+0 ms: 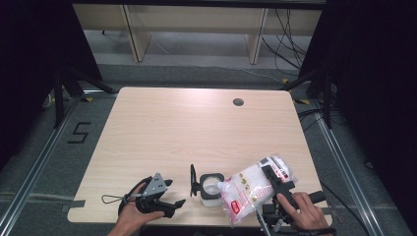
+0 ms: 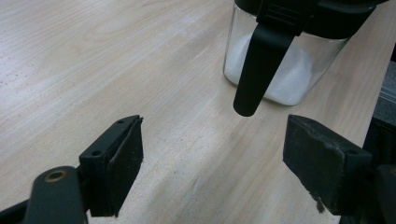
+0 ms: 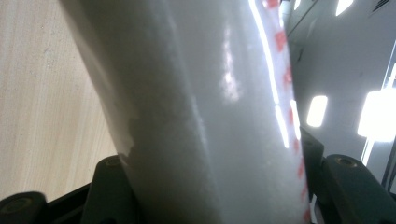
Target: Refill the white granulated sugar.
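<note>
I'm pouring | right gripper (image 1: pixel 275 184) clamps clear white-filled plastic pouch (image 1: pixel 251 189), long axis tilted, spout over square glass jar (image 1: pixel 210 189) | left gripper (image 1: pixel 169 194) wide, empty, left of jar

Two black handheld grippers are seen. The left gripper (image 1: pixel 173 191) carries a grey three-cornered plate dotted with small holes, and a thin dark cable loop trails from it. Its jaws are black blocks with flat, scuffed pads (image 2: pixel 125 168), a brass-coloured screw set near one base. The right gripper (image 1: pixel 273 180) is a black angular frame with recessed screws.
</note>
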The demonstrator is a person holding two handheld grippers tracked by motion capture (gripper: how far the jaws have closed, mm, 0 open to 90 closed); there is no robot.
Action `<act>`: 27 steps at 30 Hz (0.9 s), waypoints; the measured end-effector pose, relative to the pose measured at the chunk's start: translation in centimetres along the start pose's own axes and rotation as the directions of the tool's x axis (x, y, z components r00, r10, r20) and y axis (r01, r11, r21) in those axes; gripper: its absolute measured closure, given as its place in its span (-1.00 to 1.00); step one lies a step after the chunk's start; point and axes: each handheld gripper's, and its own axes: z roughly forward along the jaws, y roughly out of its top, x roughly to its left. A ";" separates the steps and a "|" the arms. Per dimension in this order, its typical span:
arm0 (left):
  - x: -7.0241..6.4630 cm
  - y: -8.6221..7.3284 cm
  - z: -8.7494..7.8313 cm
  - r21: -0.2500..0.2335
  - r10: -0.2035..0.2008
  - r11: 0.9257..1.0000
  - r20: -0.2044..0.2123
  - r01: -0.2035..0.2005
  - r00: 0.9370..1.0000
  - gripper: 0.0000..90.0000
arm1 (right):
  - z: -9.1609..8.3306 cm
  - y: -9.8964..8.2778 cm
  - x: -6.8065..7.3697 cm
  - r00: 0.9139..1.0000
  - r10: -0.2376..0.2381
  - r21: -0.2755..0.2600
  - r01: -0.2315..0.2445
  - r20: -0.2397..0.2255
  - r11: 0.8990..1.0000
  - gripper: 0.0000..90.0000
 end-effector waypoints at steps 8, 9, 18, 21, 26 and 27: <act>-0.1 -0.1 0.1 -0.004 -0.035 0.999 -0.009 0.035 0.999 -0.57 | 0.3 0.0 -0.1 0.999 -0.018 -0.050 0.020 0.036 0.999 -0.01; -0.1 -0.1 0.1 -0.007 -0.036 0.999 -0.007 0.036 0.999 -0.57 | 0.2 0.0 -0.1 1.000 -0.007 -0.045 0.008 0.031 0.999 -0.01; 0.1 -0.1 0.0 0.001 -0.003 1.000 -0.004 0.003 1.000 -0.57 | 0.1 0.0 -0.2 1.000 -0.019 -0.030 0.019 0.015 0.999 -0.01; -0.2 -0.1 0.1 -0.003 -0.037 0.999 -0.011 0.037 0.999 -0.57 | 0.2 0.0 -0.2 0.999 -0.019 -0.042 0.020 0.032 0.999 -0.01; 0.2 -0.1 -0.1 0.004 0.000 1.000 -0.005 0.000 1.000 -0.57 | 0.2 0.0 -0.2 0.999 -0.021 -0.046 0.023 0.041 0.999 -0.01; 0.2 0.0 -0.1 0.006 0.000 1.000 -0.004 0.000 1.000 -0.57 | 0.2 0.0 -0.1 0.999 -0.015 -0.039 0.016 0.036 0.999 -0.01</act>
